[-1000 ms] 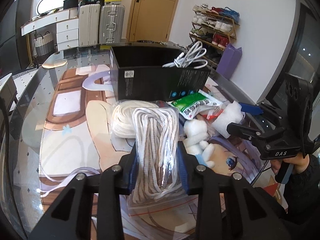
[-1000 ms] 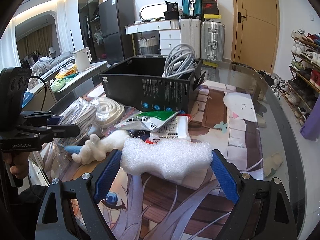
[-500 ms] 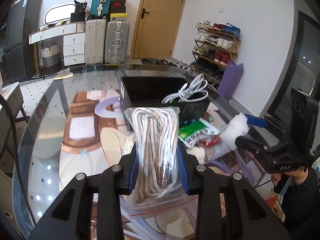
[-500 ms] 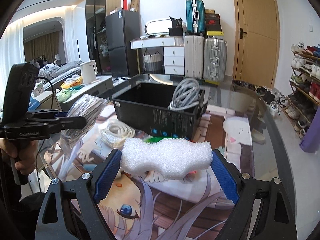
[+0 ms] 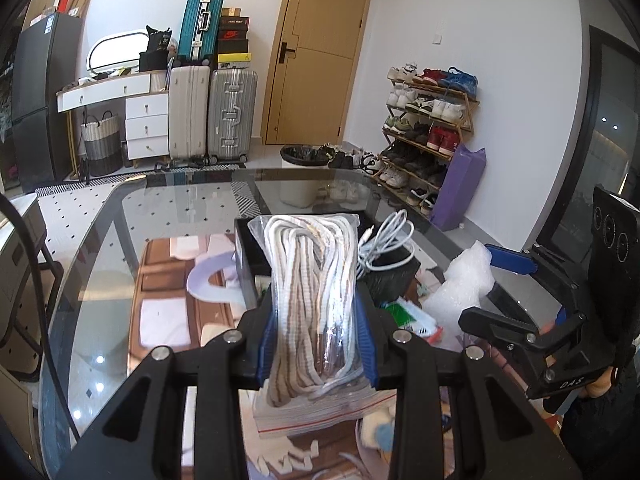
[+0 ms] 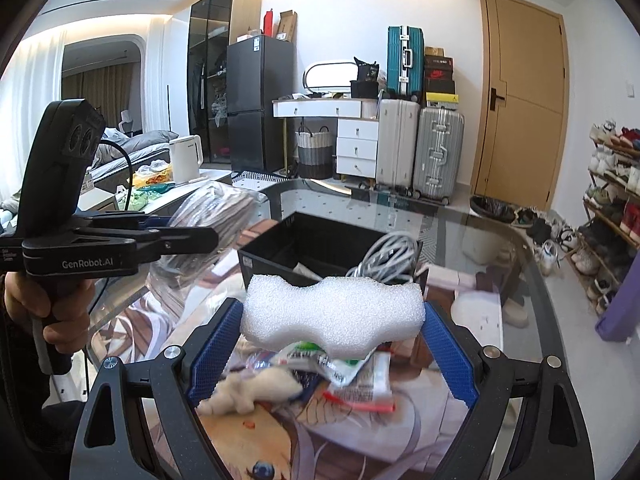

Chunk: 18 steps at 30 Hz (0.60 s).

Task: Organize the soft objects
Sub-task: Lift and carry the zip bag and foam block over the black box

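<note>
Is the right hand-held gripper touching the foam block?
Touching. The right wrist view shows the right hand-held gripper with both blue pads pressed against the ends of the white foam block, held above the table.

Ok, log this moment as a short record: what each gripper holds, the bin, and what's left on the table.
left gripper: shut on bagged rope, lifted
right gripper: shut on white foam block, lifted
black bin: open, holds grey cable coil
glass table: plush toy, green-white packet below the foam

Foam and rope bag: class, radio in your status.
Left claw shut on rope bag. Right claw shut on foam. Both lifted, box ahead, cable inside.
</note>
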### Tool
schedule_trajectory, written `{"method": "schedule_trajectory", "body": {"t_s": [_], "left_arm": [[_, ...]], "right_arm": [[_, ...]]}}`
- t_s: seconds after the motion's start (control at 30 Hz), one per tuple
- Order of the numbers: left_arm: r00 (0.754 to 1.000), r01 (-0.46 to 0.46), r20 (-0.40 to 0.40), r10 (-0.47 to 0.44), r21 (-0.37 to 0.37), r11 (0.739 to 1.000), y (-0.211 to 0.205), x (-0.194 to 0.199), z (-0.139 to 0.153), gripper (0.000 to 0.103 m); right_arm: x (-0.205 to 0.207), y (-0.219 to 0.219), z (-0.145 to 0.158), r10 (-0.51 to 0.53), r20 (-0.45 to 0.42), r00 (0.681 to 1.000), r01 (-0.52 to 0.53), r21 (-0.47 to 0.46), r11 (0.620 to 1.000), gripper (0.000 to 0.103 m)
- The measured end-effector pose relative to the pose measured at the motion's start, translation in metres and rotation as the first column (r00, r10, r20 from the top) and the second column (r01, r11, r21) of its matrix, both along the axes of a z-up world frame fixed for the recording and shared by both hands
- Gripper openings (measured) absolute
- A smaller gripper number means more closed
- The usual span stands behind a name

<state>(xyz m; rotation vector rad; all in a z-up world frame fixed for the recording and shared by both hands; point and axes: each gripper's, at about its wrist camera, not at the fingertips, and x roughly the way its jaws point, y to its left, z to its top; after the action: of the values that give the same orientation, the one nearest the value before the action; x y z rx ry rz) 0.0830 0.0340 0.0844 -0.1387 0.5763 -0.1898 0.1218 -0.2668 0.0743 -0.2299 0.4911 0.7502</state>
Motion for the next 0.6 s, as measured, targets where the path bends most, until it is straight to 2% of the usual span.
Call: {"method": "schedule_trajectory", "body": {"t_s": [0.6], "left_arm": [[0.999,-0.042,0.005,0.043,-0.025,0.999,0.015,0.041,0.003,0.033]], "right_arm": [[0.051,0.021,0.029,-0.032,0.04,0.999,0.031,0.023,0.999,0.09]]}}
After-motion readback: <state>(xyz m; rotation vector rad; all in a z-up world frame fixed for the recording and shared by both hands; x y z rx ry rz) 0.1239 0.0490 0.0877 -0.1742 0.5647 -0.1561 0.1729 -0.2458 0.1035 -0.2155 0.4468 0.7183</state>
